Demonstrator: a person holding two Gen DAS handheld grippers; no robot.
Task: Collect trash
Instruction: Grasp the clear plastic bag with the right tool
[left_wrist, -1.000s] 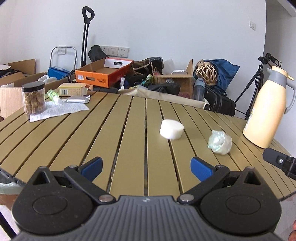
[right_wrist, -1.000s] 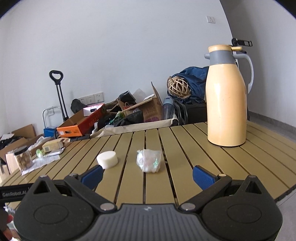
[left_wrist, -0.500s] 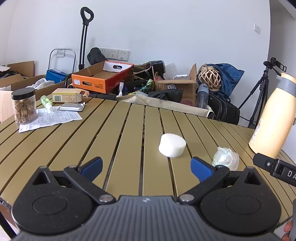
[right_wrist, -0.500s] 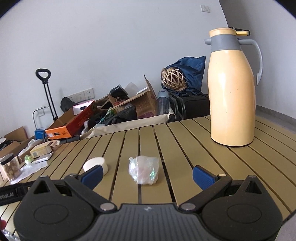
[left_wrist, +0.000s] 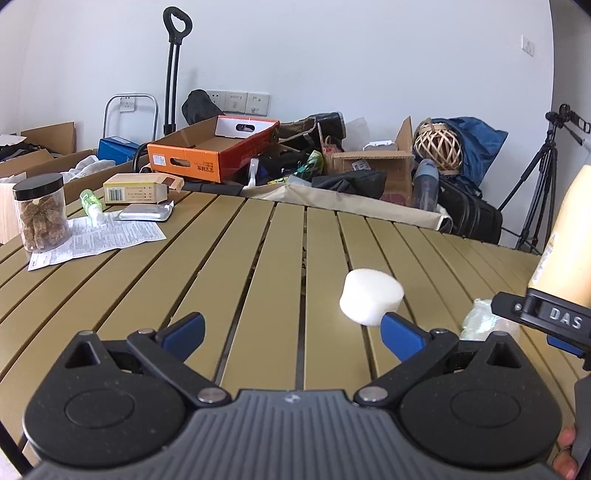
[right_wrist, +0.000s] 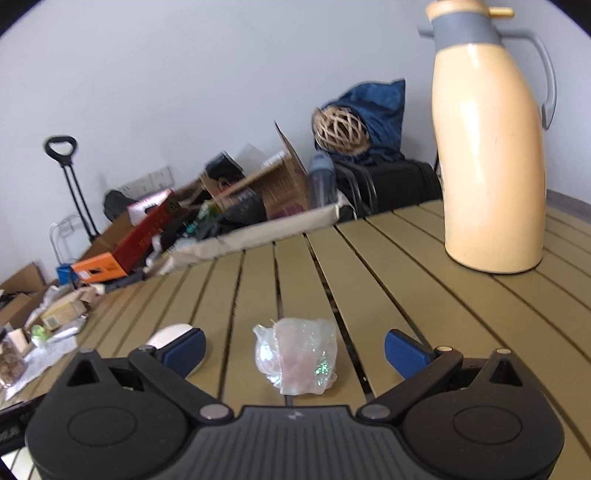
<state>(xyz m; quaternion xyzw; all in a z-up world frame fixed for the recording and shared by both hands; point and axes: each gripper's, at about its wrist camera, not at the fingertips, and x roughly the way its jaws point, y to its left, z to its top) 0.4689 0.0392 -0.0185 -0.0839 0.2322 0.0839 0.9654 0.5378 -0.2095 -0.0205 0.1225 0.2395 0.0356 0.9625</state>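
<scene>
On slatted table: foam puck, plastic wad (cluttered room).

On the worktop: one white foam puck, one crumpled plastic wrapper, one cream thermos jug, one snack jar, one printed sheet, one small carton, one foil pack, one green bottle. Two grippers, four blue fingers.

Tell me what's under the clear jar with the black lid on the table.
The jar stands on one end of a printed paper sheet that lies flat on the slatted table. The part of the sheet under the jar's base is covered, so anything else there is hidden.
</scene>
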